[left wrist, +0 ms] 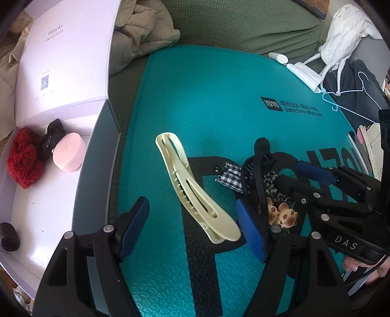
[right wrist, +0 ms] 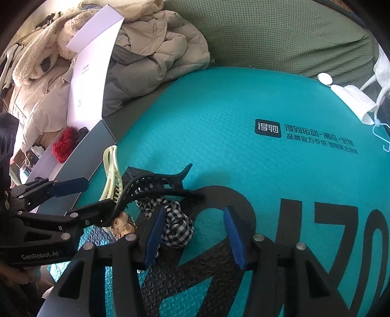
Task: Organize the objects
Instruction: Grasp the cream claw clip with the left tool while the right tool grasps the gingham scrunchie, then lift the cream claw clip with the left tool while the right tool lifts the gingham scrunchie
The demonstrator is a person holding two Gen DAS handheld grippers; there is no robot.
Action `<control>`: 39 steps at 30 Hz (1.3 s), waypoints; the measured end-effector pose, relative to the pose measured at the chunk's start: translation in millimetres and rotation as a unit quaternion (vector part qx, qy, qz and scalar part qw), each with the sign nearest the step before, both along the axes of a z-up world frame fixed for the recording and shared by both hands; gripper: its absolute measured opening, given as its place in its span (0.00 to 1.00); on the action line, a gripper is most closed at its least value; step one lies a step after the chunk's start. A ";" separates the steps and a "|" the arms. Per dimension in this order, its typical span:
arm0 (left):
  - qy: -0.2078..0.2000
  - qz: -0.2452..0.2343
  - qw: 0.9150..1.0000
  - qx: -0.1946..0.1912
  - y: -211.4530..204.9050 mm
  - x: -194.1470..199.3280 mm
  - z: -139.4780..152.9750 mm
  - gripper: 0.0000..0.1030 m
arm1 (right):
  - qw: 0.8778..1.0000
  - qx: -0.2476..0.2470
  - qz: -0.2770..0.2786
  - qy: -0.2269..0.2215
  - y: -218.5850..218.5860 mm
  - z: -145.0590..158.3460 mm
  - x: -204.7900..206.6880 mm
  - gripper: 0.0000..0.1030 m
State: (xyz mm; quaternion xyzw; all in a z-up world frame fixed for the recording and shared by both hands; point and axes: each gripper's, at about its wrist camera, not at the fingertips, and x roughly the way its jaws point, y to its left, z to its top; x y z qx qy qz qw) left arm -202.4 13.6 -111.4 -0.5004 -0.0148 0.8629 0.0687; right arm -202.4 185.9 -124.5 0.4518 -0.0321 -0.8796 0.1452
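A cream hair clip (left wrist: 195,192) lies on the teal mat (left wrist: 207,102), between the open fingers of my left gripper (left wrist: 192,231). It also shows in the right wrist view (right wrist: 111,170). A black claw clip (right wrist: 156,187), a checked scrunchie (right wrist: 176,226) and a small mouse-face clip (left wrist: 284,214) lie just right of it. My right gripper (right wrist: 195,236) is open, with its left finger (right wrist: 153,234) against the scrunchie. An open white box (left wrist: 48,195) at the left holds a red scrunchie (left wrist: 23,161), a black clip (left wrist: 52,139) and a pink round case (left wrist: 69,154).
A beige coat (right wrist: 156,48) is piled behind the box. A green cushion (left wrist: 243,22) edges the mat at the back. White cloth (left wrist: 341,36), a folded mask (right wrist: 353,102) and a blue hanger (left wrist: 346,97) lie at the right. A dark small cylinder (left wrist: 8,236) stands in the box corner.
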 end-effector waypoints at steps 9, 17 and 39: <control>-0.004 -0.011 1.000 0.013 5.9 2.3 -12.3 0.45 | 1.000 -0.013 0.023 -0.006 -7.9 -3.7 6.8 0.49; 0.003 -0.036 0.999 -0.014 19.8 4.2 -13.1 0.21 | 0.999 -0.011 0.040 0.005 -16.5 -1.7 17.4 0.20; -0.045 -0.055 0.997 0.029 26.2 88.9 -2.5 0.20 | 0.999 0.008 -0.026 -0.024 24.5 4.1 89.8 0.17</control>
